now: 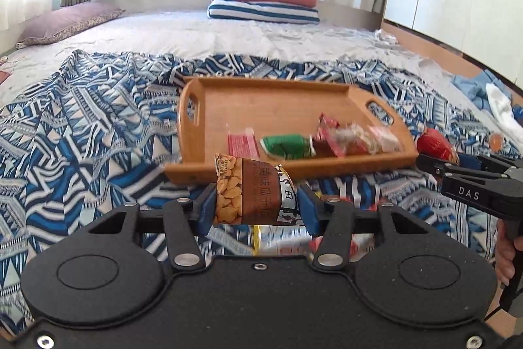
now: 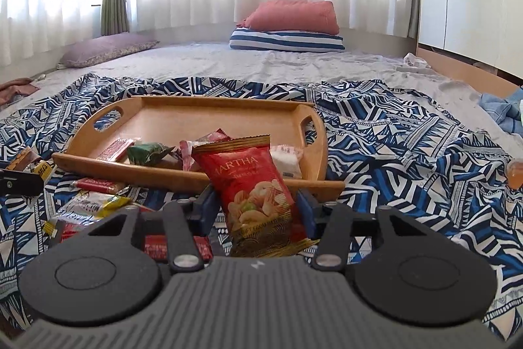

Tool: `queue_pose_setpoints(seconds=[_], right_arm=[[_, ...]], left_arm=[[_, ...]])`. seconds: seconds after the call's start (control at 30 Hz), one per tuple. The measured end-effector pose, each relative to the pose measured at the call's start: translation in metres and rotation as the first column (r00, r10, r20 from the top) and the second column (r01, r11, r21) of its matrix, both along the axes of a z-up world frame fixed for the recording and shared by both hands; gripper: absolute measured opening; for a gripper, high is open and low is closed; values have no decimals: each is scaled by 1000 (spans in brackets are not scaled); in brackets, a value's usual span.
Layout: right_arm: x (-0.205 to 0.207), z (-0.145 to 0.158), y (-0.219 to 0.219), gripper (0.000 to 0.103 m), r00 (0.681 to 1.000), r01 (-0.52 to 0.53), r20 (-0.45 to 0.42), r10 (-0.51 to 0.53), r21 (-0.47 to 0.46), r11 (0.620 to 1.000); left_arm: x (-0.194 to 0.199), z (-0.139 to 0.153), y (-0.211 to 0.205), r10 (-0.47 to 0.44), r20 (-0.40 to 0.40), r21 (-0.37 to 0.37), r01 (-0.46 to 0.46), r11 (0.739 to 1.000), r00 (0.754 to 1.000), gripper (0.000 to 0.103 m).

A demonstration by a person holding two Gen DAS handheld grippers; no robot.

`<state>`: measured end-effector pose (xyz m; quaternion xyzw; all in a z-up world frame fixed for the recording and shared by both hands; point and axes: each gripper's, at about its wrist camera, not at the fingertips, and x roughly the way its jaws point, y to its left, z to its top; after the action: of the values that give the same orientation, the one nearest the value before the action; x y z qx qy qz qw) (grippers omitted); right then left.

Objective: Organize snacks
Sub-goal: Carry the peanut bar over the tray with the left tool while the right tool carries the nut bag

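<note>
Snack packets held in both grippers over a patterned blue cloth (image 1: 98, 126) on a bed.

Left gripper (image 1: 256, 208) has its jaws closed on a brown packet of seeds (image 1: 251, 188), held upright just short of the wooden tray (image 1: 294, 100); right gripper (image 2: 256, 211) has its jaws closed on a red Martha nut packet (image 2: 251, 182), tilted slightly, also before the tray's near rim. Inside the tray, along the near edge, lie a pink wafer packet (image 1: 243, 143), a green packet (image 1: 286, 146) and several small red and clear wrappers. More loose snacks (image 2: 94, 201) lie on the cloth to the left of the right gripper. Folded bedding (image 2: 287, 25) sits far behind.
</note>
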<state>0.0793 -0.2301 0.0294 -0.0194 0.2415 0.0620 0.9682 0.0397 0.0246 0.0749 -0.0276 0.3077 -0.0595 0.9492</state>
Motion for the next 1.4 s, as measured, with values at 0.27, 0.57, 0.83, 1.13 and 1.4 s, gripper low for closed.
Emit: queue_pose_setpoints(seconds=[0.27, 0.57, 0.83, 1.13, 1.4], right_arm=[[52, 23, -5, 55, 1000, 26, -15, -26, -20, 999], [129, 33, -3, 55, 997, -1, -78, 0, -12, 1000], [182, 11, 2, 55, 986, 9, -169, -8, 6, 1000], [201, -13, 3, 55, 977, 29, -213, -30, -10, 1000], [203, -22, 3, 55, 975, 27, -222, -31, -20, 999]], left_arm=[[62, 28, 6, 4, 52, -38, -2, 999, 999, 49], [142, 21, 0, 1, 4, -116, 0, 993, 1000, 49], [191, -13, -17, 11, -59, -111, -18, 994, 998, 49], [211, -37, -28, 6, -88, -88, -14, 996, 996, 49], [216, -50, -35, 4, -108, -68, -11, 998, 994, 49]])
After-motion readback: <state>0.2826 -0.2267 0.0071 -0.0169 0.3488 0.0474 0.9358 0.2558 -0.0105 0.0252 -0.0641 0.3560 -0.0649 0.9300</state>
